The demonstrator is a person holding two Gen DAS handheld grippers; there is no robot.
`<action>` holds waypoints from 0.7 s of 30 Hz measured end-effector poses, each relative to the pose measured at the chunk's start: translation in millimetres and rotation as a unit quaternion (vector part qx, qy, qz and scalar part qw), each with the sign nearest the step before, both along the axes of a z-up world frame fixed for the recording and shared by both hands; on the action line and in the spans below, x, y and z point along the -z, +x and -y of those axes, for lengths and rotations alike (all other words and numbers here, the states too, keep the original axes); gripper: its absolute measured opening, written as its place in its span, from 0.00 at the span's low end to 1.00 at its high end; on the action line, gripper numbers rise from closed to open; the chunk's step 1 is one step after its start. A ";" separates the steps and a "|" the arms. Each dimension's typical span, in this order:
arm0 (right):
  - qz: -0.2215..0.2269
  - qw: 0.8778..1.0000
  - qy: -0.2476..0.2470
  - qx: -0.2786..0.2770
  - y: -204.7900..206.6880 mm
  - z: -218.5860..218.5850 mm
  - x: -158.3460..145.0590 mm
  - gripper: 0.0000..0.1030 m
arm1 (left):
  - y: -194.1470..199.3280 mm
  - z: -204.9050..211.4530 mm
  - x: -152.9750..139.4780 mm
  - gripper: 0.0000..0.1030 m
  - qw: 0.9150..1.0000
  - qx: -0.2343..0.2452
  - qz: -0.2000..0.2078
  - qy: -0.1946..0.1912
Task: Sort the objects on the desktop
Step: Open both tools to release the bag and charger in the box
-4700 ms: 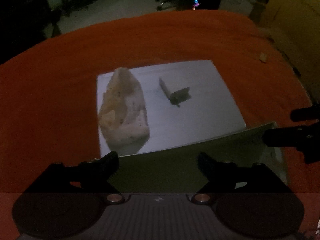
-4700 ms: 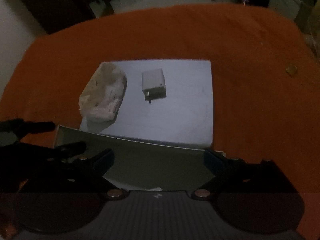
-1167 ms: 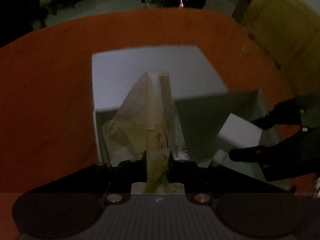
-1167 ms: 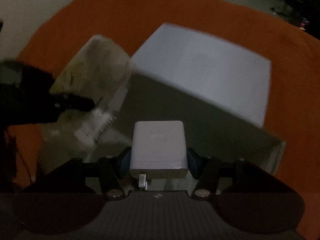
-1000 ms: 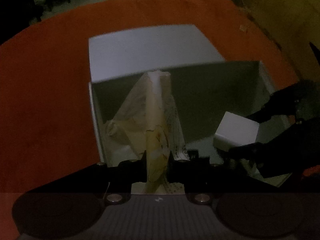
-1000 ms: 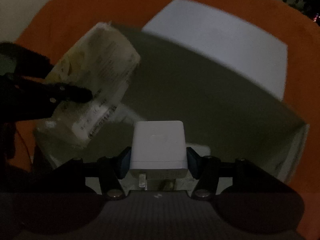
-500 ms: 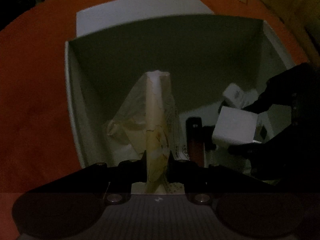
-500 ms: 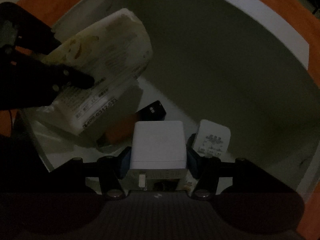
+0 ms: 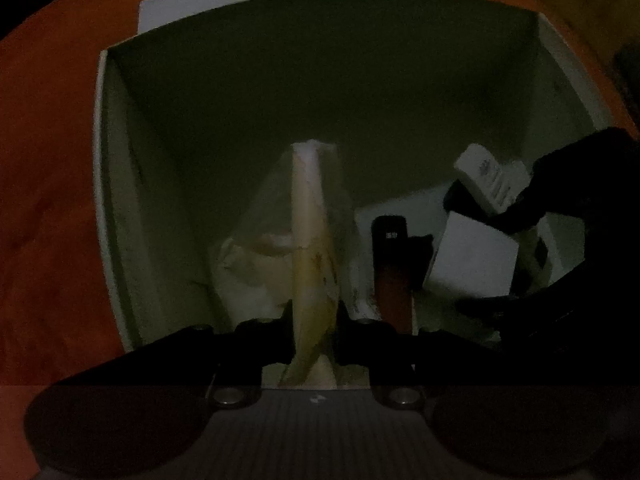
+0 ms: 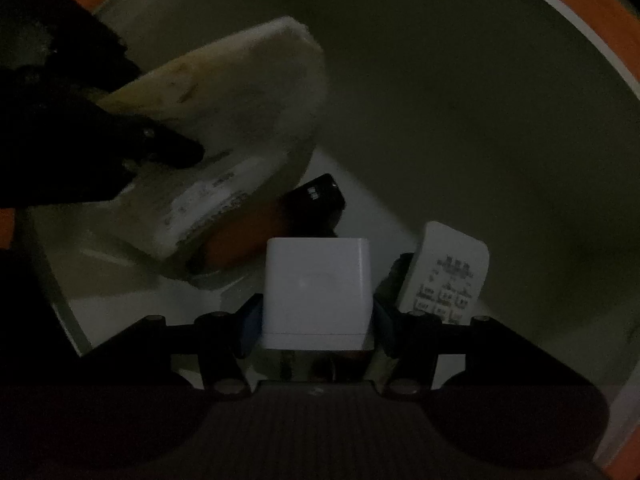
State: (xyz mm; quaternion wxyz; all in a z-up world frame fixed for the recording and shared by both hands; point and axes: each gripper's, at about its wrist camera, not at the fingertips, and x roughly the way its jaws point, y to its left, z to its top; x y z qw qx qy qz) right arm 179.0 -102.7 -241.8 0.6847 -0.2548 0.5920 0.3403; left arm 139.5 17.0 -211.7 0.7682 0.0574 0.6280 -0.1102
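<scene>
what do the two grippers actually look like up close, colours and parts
Both are black, two-fingered, on a ribbed grey body with round metal pivot screws. The right gripper has blue pads on its fingertips. The left gripper looks all black; its pad colour is too dark to tell.

Orange cloth (image 9: 48, 200) over bench. White box (image 9: 120, 208), shadowed grey-green inside. Cream-yellow packet (image 9: 312, 248) with dark print. Plain white charger (image 10: 316, 292). White adapter (image 10: 448, 276), grey printed text. Black-and-orange device (image 9: 390, 264). Black hand-held gripper (image 10: 316, 320), blue pads.

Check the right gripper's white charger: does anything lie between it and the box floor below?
Yes. Below the charger a black-and-orange device lies on the box floor, with a second adapter beside it.
</scene>
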 end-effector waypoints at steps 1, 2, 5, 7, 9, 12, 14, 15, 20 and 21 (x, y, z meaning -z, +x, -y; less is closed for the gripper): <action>0.000 1.000 0.000 -0.001 -0.4 -1.0 0.7 0.58 | -0.5 0.2 0.1 0.13 1.000 0.000 0.000 0.001; 0.000 1.000 -0.001 -0.002 -0.6 -1.9 1.5 0.58 | -0.9 0.3 0.2 0.14 1.000 0.000 -0.001 0.001; -0.002 1.000 -0.004 -0.002 -0.5 -4.1 3.9 0.59 | -2.5 0.9 0.6 0.14 1.000 0.000 0.001 0.004; -0.004 1.000 -0.006 -0.002 0.2 -5.5 4.3 0.59 | -4.0 1.6 -0.2 0.18 1.000 0.003 0.002 0.007; -0.007 1.000 -0.007 -0.001 1.2 -7.4 2.3 0.60 | -4.8 2.8 -0.6 0.26 1.000 0.005 0.001 0.003; -0.016 1.000 0.000 0.004 3.8 -11.9 -12.6 0.60 | -6.2 5.0 -4.3 0.34 1.000 0.007 0.001 -0.001; -0.019 1.000 0.007 0.008 5.9 -12.6 -17.4 0.60 | -6.6 6.2 -7.0 0.37 1.000 0.009 0.002 0.000; -0.018 1.000 0.010 0.010 6.9 -12.9 -20.1 0.60 | -6.8 6.6 -8.9 0.39 1.000 0.011 0.002 0.000; -0.018 0.999 0.028 0.023 15.3 -13.5 -38.6 0.61 | -4.3 6.0 -18.0 0.46 1.000 0.003 0.009 -0.010; -0.018 0.999 0.032 0.028 18.0 -12.8 -43.1 0.62 | -3.7 5.0 -21.8 0.48 1.000 0.000 0.012 -0.014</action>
